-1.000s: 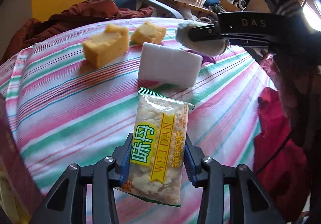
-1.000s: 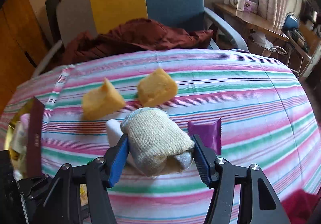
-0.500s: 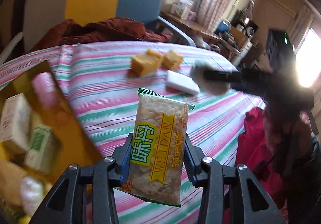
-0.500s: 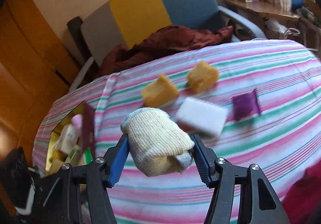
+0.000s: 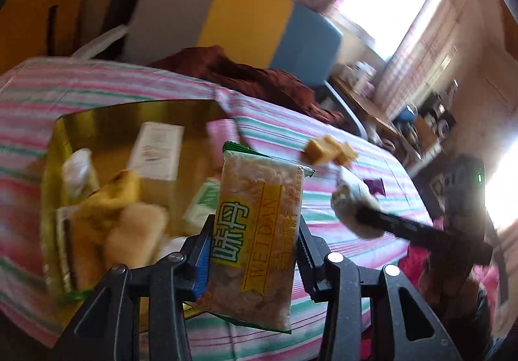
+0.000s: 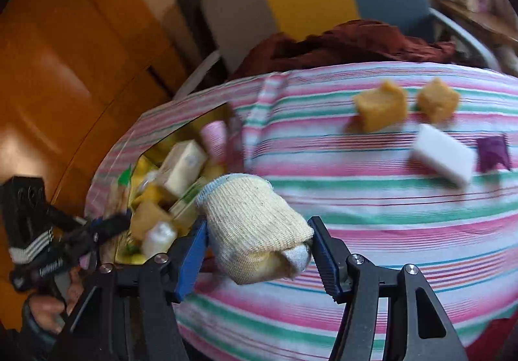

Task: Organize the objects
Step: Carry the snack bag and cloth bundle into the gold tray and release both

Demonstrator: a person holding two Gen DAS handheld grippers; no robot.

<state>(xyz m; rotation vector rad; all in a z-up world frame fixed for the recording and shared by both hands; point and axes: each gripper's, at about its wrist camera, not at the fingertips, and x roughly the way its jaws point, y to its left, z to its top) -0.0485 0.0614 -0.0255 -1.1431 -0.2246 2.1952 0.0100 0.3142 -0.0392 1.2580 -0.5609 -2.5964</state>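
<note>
Both claws now near box (image 5: 55,147) | left claw (image 5: 252,251) grips snack packet (image 5: 255,231) | right claw (image 6: 255,244) grips, seemingly, rolled sock (image 6: 252,221)

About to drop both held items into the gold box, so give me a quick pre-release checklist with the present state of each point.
1. Left gripper clamped on the clear Weidan snack packet with the yellow label: ok.
2. Right gripper clamped on the rolled cream knitted sock: ok.
3. Open gold-lined box in view of both cameras: ok.
4. Free room in the box: cannot tell; cartons and yellow items already crowd it, and the view is blurred.
5. Either item directly above the box opening: cannot tell.
6. Left on the striped tablecloth: two yellow sponge cubes, white foam block, purple sachet: not ok, unsorted.
</note>
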